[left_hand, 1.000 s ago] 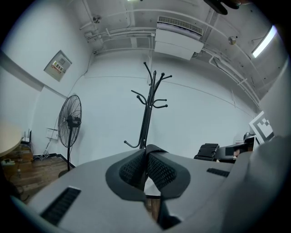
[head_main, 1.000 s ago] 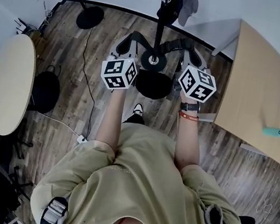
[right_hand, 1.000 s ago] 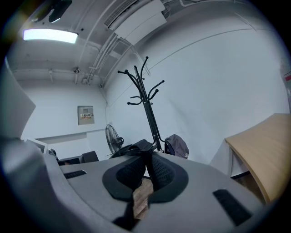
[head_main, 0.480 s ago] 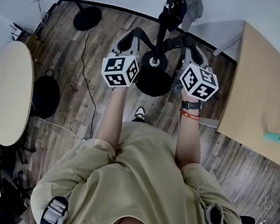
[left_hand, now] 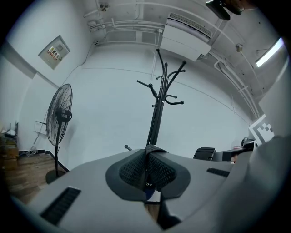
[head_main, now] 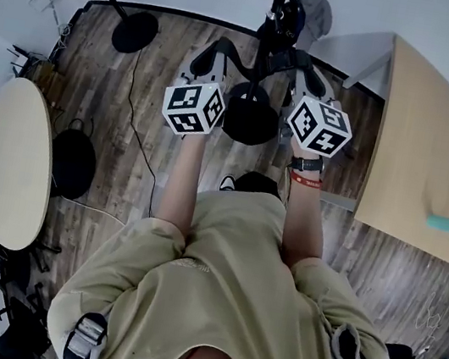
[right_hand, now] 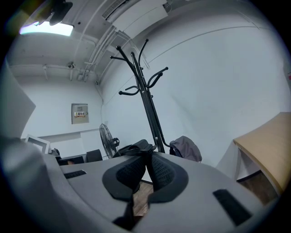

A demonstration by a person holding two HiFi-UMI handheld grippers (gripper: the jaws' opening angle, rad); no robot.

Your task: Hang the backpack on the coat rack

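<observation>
The left hand-held gripper (left_hand: 146, 160) and the right hand-held gripper (right_hand: 146, 167) make two. With them are one backpack (head_main: 249, 125), one coat rack (left_hand: 156, 119), one standing fan (left_hand: 59, 119) and one grey garment (right_hand: 184, 148) hanging on the rack. Each hand-held gripper has its jaws pressed together on a thin black strap of the backpack. The backpack hangs between and below the two, just in front of the rack's pole. It is black and looks rounded from above, with a strap arching up to each side.
</observation>
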